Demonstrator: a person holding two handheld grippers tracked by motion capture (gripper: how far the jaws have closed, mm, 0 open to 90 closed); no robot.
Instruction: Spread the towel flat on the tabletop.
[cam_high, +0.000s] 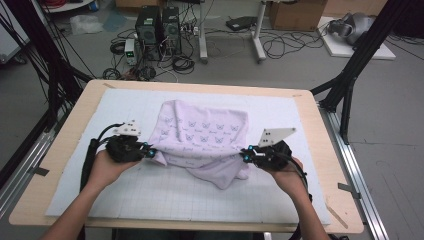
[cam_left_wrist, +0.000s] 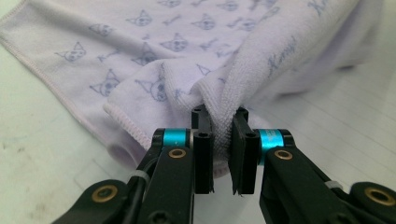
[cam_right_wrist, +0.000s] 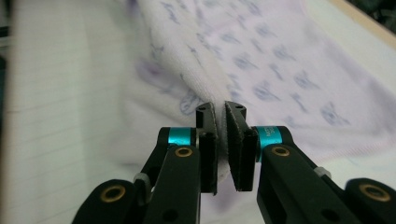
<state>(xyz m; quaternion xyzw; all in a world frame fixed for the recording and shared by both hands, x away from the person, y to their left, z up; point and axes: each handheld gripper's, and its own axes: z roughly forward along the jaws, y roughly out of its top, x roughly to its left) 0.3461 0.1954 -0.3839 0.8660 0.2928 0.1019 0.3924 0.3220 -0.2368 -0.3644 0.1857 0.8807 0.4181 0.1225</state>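
A pale lilac towel (cam_high: 202, 137) printed with small cat faces lies crumpled on the white gridded mat (cam_high: 150, 192). My left gripper (cam_high: 150, 150) is shut on a bunched fold at the towel's left edge; in the left gripper view the towel (cam_left_wrist: 177, 60) is pinched between the black jaws of the gripper (cam_left_wrist: 220, 116). My right gripper (cam_high: 244, 154) is shut on the towel's right edge, and in the right gripper view a fold of towel (cam_right_wrist: 261, 70) runs up from between the jaws of the gripper (cam_right_wrist: 221, 109). A loose corner hangs toward the front between the two grippers.
The mat covers a wooden table (cam_high: 70, 125). Black frame posts (cam_high: 355, 65) stand at the table's right and left sides. Computers (cam_high: 157, 27), cables and boxes sit on the floor beyond the far edge.
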